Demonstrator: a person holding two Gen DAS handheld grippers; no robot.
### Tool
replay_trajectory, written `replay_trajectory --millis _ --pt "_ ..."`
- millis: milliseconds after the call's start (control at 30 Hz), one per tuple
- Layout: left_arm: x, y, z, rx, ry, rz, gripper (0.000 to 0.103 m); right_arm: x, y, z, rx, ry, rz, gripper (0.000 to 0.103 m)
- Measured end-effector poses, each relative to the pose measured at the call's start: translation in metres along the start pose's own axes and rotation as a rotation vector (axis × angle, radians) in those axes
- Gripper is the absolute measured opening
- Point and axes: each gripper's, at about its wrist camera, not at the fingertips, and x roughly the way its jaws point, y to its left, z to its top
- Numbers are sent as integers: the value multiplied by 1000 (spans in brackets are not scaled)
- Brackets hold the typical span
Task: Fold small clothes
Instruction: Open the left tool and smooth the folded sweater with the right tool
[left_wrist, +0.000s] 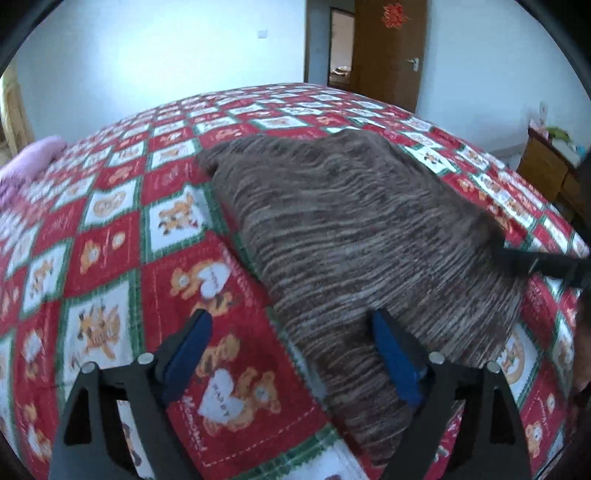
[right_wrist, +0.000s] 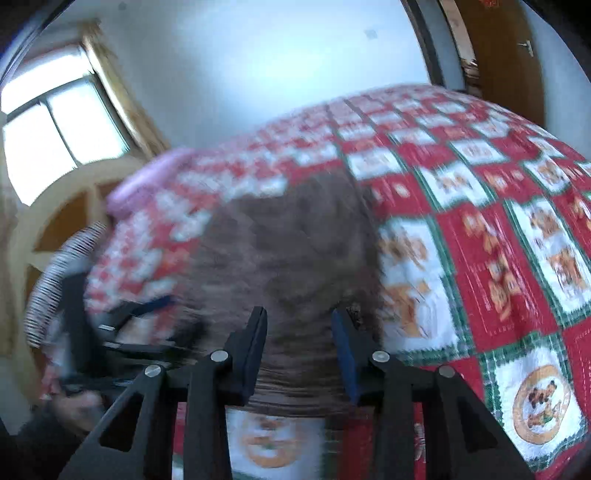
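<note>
Brown striped knit garment (left_wrist: 362, 236) lies on the red-and-white teddy-bear bedspread (left_wrist: 110, 229), near hem toward you. Your left gripper (left_wrist: 291, 350) has its fingers spread wide — one blue pad over the quilt, the other at the garment's near-left edge, nothing pinched. Your right gripper (right_wrist: 299, 350) straddles the near hem with fingers apart; the view is blurred, so contact is unclear. Judgement: slow down, seat each pad pair across the hem, pinch both corners level — then lift evenly to fold.
</note>
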Motion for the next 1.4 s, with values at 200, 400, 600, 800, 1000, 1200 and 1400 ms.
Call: replay_trajectory --millis 200,400,600,800,1000,1200,1400 --pt "2 5 -4 -38 11 0 103 -15 0 -18 -54 2 -91 29" --pt "2 6 -5 -46 9 -4 103 -39 41 16 -152 -133 -119 43" --pt "-1 12 -6 -77 -2 -24 103 29 36 36 -103 45 -87 42" --pt "-2 13 -7 -81 -3 -24 103 21 32 29 -132 33 -136 32" --pt "-2 20 -9 -125 4 -57 103 32 114 58 -399 -2 -66 33" --pt "2 21 -9 -135 17 -79 103 118 163 75 -556 99 -138 33" --pt "0 22 -8 -135 7 -95 103 124 128 81 -407 140 -17 37"
